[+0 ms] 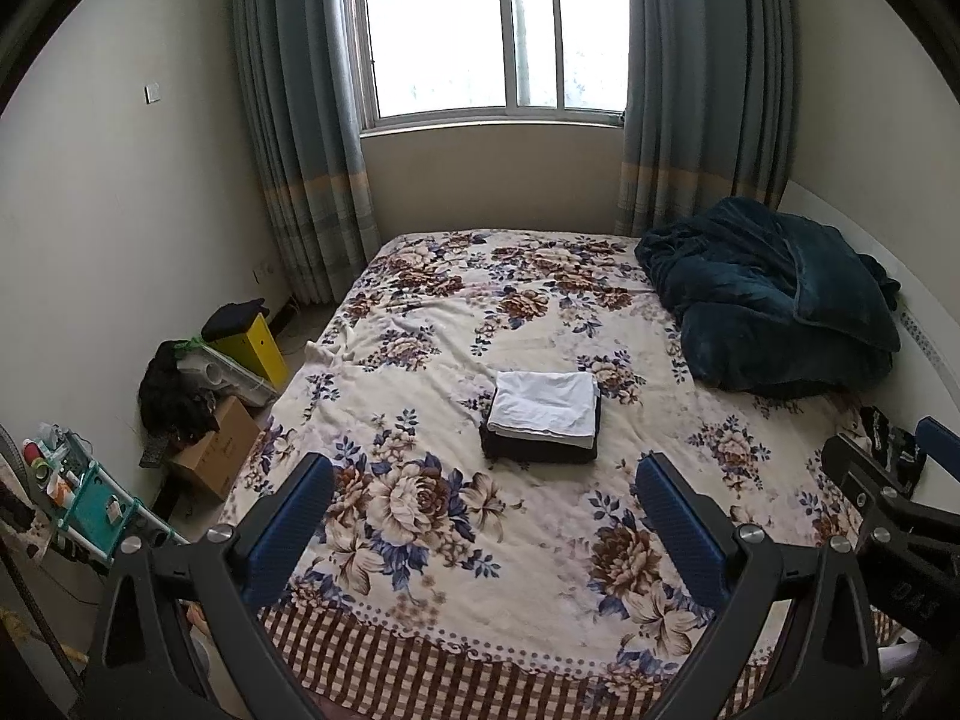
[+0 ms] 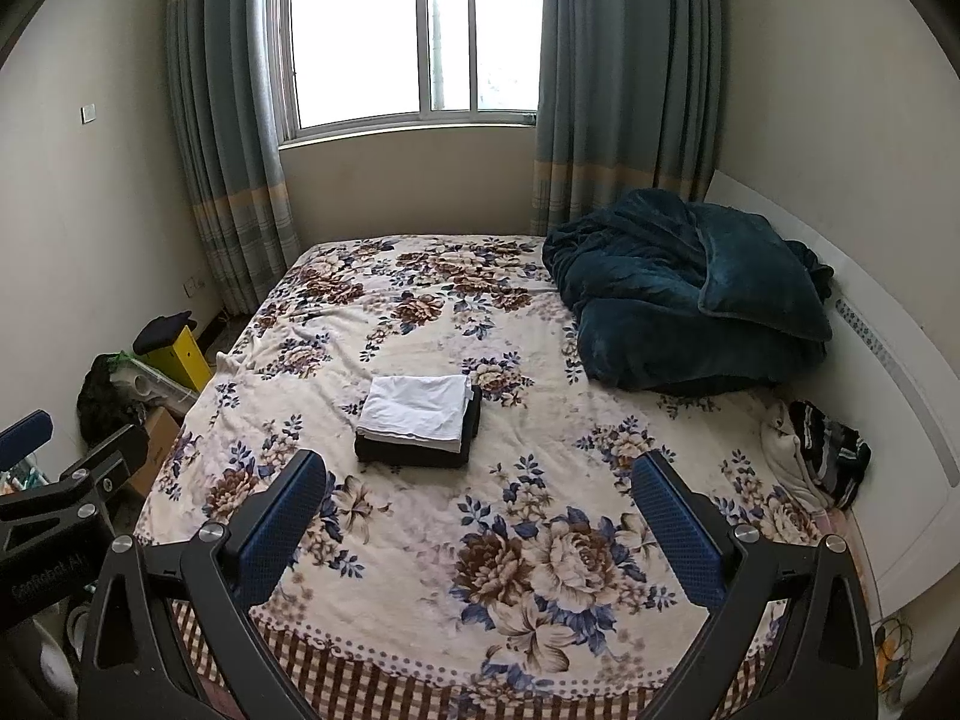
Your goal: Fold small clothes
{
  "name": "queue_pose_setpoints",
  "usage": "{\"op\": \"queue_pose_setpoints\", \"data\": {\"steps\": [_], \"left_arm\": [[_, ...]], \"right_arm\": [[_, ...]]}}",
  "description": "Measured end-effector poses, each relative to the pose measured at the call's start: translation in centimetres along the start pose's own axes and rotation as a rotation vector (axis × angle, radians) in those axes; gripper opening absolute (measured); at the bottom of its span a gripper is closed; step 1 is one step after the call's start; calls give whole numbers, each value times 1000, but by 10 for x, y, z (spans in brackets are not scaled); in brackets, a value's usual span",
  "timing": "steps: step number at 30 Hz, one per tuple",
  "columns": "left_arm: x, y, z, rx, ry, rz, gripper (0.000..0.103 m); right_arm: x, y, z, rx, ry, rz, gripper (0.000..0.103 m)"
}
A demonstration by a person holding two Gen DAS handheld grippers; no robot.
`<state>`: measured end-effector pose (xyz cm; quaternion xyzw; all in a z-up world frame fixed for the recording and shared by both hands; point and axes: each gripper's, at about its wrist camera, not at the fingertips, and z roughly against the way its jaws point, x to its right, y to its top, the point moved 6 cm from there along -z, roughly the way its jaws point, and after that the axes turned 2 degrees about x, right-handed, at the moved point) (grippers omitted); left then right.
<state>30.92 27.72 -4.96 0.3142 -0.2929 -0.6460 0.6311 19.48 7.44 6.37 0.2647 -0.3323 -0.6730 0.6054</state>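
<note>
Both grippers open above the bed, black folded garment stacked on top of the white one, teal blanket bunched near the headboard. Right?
One slip: the white folded garment lies on top of the black one, as the right wrist view shows. The rest holds: left gripper and right gripper open above the bed, teal blanket bunched near the headboard.

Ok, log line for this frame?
left gripper open, empty | right gripper open, empty | folded stack on bed | unfolded clothes right
</note>
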Motion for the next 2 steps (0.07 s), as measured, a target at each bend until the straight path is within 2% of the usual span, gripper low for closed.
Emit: {"op": "queue_pose_setpoints", "data": {"steps": [2], "left_arm": [[0,0,3,6,6,0,103]], "right_arm": [[0,0,1,5,-3,3,103]]}}
